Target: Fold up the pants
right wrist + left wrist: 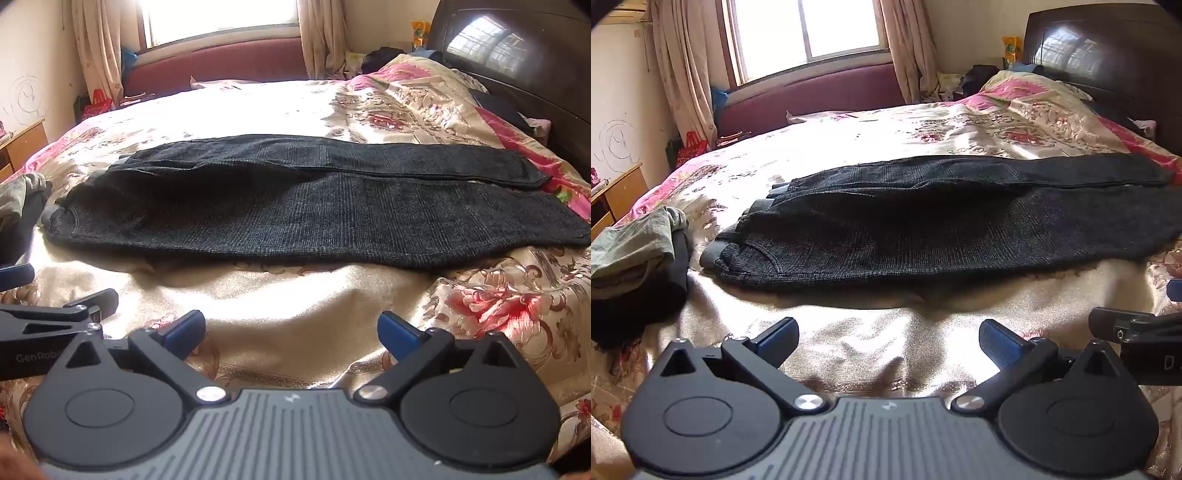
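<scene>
Our left gripper (888,339) hangs with its blue-padded fingers (779,338) spread wide and nothing between them, tilted down over the bare sheen of the floral bedspread (871,332) near the bed's front edge. Our right gripper (291,332) stands the same way, jaws fully apart and empty, just beside the left one; each shows at the edge of the other's view.

Ahead of both we see the dark grey pants (295,206) laid flat across the bedspread, well apart from either gripper. The waistband lies to the left and the two legs run out to the right, the farther leg lying alongside the nearer one and partly overlapping it near the seat. The weave shows a faint check. From the left wrist view the waistband's belt loops and a curved pocket seam (764,251) are plain.

To the left of the pants, near the waistband but not touching it as far as we can tell, sits a pile of clothes (639,254): an olive-green garment on top of something black. Beyond the bed we see a window (809,33) with pale curtains (679,66), and a dark wooden headboard (1108,48) at the right.
</scene>
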`<action>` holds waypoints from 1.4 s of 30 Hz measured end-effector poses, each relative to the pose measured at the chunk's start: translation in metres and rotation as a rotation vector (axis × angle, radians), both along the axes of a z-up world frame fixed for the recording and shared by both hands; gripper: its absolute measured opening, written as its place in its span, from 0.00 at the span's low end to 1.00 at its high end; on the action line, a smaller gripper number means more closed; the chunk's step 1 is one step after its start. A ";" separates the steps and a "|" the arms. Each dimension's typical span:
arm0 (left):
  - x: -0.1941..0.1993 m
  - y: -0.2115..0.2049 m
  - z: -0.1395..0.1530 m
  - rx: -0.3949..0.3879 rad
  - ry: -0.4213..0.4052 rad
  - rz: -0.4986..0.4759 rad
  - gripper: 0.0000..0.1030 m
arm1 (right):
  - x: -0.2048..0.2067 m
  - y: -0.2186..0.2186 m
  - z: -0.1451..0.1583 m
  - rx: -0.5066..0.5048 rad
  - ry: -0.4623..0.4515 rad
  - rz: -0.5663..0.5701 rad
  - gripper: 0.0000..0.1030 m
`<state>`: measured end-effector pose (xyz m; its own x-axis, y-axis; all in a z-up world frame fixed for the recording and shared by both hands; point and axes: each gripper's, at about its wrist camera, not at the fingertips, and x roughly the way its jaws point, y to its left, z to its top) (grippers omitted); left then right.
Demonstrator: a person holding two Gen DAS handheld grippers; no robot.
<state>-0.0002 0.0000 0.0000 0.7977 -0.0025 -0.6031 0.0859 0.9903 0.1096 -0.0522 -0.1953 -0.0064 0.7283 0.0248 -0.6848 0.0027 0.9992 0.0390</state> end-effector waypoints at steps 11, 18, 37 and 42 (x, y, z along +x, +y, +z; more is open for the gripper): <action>-0.004 0.001 -0.002 0.008 0.002 -0.002 1.00 | -0.001 0.002 -0.002 -0.009 0.003 0.005 0.96; -0.002 0.000 -0.002 0.007 0.011 -0.001 1.00 | 0.000 0.002 -0.004 -0.016 0.008 0.007 0.96; -0.006 -0.002 0.000 0.028 0.001 0.001 1.00 | 0.000 0.002 -0.005 -0.013 0.012 0.011 0.96; -0.006 -0.002 0.000 0.028 0.001 0.000 1.00 | 0.000 0.002 -0.005 -0.013 0.013 0.010 0.96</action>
<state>-0.0059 -0.0021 0.0004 0.7971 0.0145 -0.6037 0.0857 0.9869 0.1368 -0.0526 -0.1936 -0.0118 0.7191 0.0232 -0.6945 -0.0073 0.9996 0.0259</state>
